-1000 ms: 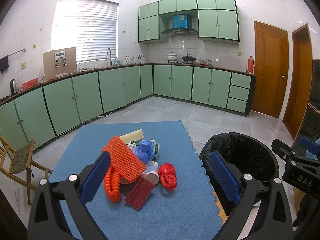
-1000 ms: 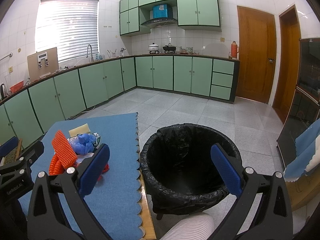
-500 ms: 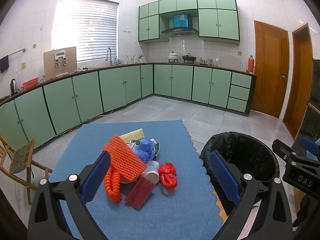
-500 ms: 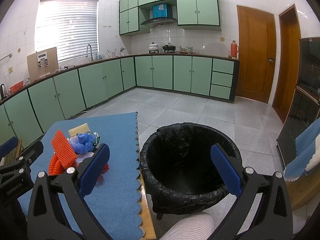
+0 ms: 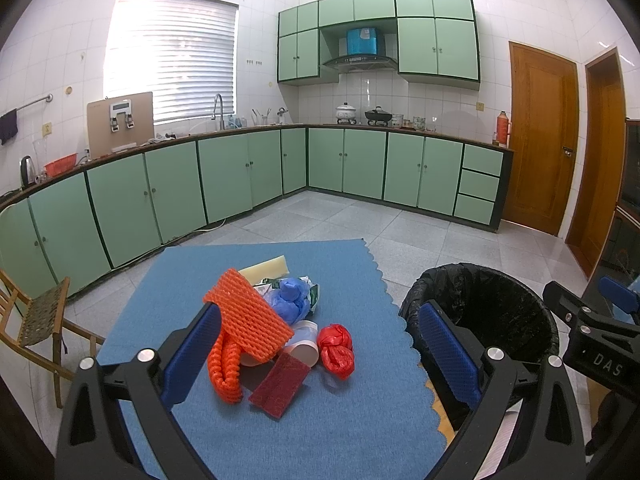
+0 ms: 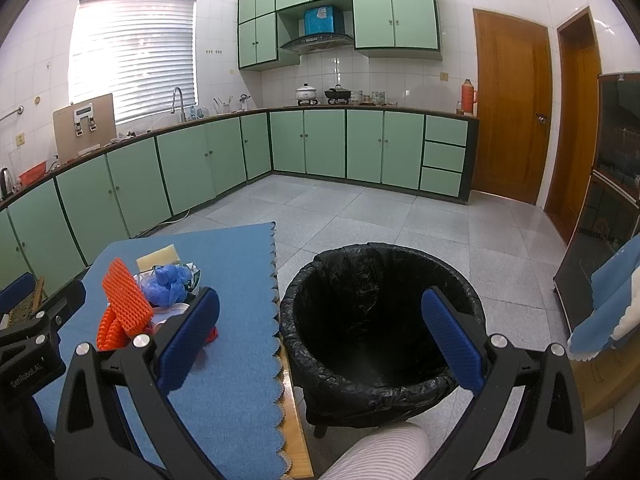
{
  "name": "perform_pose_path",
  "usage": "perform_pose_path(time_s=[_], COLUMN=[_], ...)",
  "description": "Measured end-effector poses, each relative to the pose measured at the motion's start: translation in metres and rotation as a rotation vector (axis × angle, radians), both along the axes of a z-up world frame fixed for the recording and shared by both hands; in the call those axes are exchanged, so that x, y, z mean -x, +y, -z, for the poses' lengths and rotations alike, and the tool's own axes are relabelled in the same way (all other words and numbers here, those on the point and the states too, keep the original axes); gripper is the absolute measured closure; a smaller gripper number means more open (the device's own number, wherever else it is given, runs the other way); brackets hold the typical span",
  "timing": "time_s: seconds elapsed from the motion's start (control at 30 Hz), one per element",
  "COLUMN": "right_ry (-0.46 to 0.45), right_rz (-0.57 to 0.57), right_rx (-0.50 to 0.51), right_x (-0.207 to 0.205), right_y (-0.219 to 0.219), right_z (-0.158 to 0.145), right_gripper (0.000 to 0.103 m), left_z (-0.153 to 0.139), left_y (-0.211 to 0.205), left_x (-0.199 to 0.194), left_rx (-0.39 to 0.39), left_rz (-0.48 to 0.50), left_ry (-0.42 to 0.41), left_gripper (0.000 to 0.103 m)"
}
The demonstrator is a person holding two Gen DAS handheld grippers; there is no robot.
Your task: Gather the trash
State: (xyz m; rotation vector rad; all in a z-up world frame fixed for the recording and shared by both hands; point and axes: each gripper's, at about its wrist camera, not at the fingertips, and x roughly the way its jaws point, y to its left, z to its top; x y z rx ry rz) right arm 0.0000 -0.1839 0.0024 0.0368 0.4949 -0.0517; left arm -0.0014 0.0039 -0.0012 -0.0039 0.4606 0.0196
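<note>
Haven't really started yet as far as I can tell: the whole trash pile sits on the blue mat, and the bin just to its right looks empty. My left gripper and right gripper both hang wide open, holding nothing.

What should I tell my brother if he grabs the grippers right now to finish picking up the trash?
Left gripper: open, empty, aimed at the trash pile.
Right gripper: open, empty, aimed at the bin.
Trash lies heaped on the blue mat: orange foam net, blue plastic bag, red plastic bag, dark red pad, white cup, yellow sponge.
The black-lined bin stands right of the table; nothing shows in it.
Done: nothing. Left: bin every piece.
</note>
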Motion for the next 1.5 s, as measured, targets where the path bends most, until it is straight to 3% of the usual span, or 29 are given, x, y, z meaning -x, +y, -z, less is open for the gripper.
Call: perform_pose_path(time_s=[0.2, 0.33, 0.67, 0.9, 1.3, 1.43, 1.5], right_ry=[0.004, 0.019, 0.100, 0.160, 0.331, 0.363, 0.375], right_rz=[-0.016, -0.058, -0.214, -0.295, -0.335, -0.356, -0.370], right_rx=[-0.001, 0.008, 0.003, -0.002, 0.004, -0.011, -0.023], right_x=[-0.005, -0.017, -0.062, -0.100, -0.134, -0.137, -0.136], right_y=[0.006, 0.021, 0.079, 0.120, 0.145, 0.144, 0.143], right_z=[0.005, 0.014, 0.062, 0.110, 0.173, 0.181, 0.183], right_gripper=[0.005, 0.005, 0.005, 0.010, 0.039, 0.061, 0.077], left_z=[0.004, 0.012, 0.073, 0.110, 0.128, 0.130, 0.131], left_y=[0.008, 0.031, 0.112, 0.137, 0.139, 0.134, 0.130], left_x=[-0.003, -0.015, -0.040, -0.051, -0.059, -0.060, -0.061], left_rx=[0.003, 0.018, -0.074, -0.067, -0.045, -0.047, -0.041], left_rz=[-0.012, -0.072, -0.262, -0.286, -0.264, -0.236, -0.214], left_ry=[0.005, 0.032, 0.127, 0.183, 0.224, 0.220, 0.231], left_gripper=[0.006, 0.006, 0.006, 0.006, 0.010, 0.010, 0.010])
